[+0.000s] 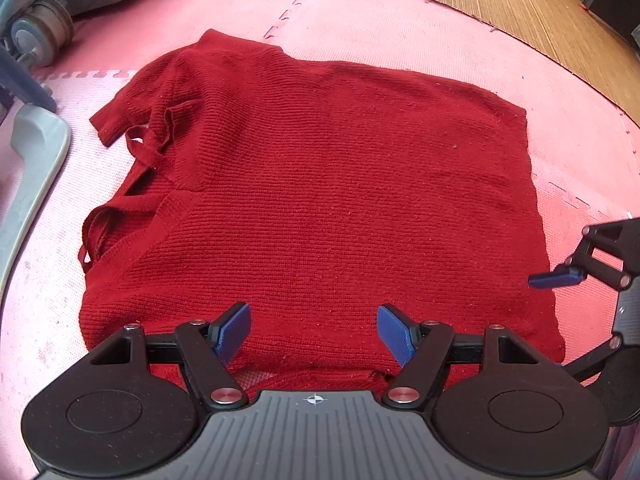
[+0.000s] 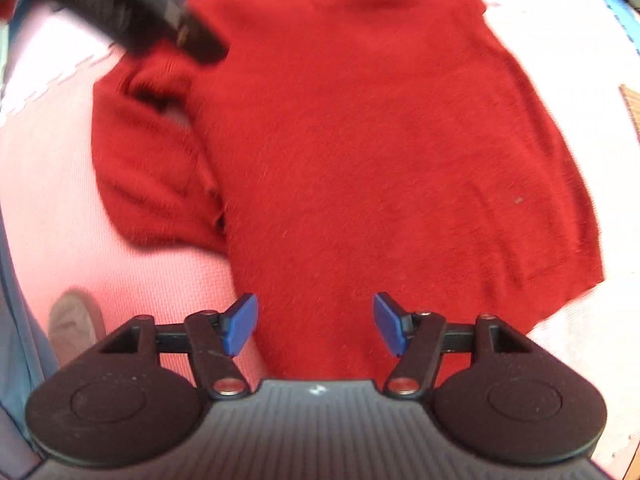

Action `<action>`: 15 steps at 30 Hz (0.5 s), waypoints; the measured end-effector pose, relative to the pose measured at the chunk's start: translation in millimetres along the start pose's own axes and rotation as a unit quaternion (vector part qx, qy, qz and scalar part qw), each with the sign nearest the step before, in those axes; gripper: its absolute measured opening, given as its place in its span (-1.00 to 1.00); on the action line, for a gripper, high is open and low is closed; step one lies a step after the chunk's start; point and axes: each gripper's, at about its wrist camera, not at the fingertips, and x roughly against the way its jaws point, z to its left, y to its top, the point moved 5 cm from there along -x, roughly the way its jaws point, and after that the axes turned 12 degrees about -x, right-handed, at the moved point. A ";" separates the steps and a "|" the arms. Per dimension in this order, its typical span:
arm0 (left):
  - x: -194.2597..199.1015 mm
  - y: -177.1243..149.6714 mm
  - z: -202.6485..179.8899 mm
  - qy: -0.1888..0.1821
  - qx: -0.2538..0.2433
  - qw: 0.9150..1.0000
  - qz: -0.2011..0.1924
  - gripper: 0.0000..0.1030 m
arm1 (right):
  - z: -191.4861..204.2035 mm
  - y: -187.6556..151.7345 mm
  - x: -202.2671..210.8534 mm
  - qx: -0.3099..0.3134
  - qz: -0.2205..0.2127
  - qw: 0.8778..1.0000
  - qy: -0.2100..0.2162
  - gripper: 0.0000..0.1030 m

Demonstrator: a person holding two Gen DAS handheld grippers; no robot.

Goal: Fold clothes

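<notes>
Sweater (image 1: 320, 184) flat on mat below left gripper (image 1: 314, 334), right gripper (image 2: 316, 324); both spread, empty.

The floor (image 1: 420, 36) is covered with pink foam mats joined by toothed seams. A red knitted sweater (image 1: 320, 184) lies spread flat on them, one sleeve folded in at its left side. A brown woven mat (image 1: 520, 4) lies on the floor at the far right, well apart from the sweater.
</notes>
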 end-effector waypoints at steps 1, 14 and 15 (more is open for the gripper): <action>1.4 -1.4 1.8 0.004 0.003 1.000 0.000 0.39 | 1.1 6.9 5.3 -0.002 -0.010 1.000 -0.008 0.37; 33.9 -34.2 24.9 0.045 0.098 0.994 0.002 0.39 | 0.8 54.8 33.7 0.020 -0.062 0.998 -0.008 0.57; 36.6 -37.5 27.0 0.052 0.112 0.992 0.007 0.39 | 1.7 58.5 33.3 0.029 -0.061 0.998 -0.006 0.57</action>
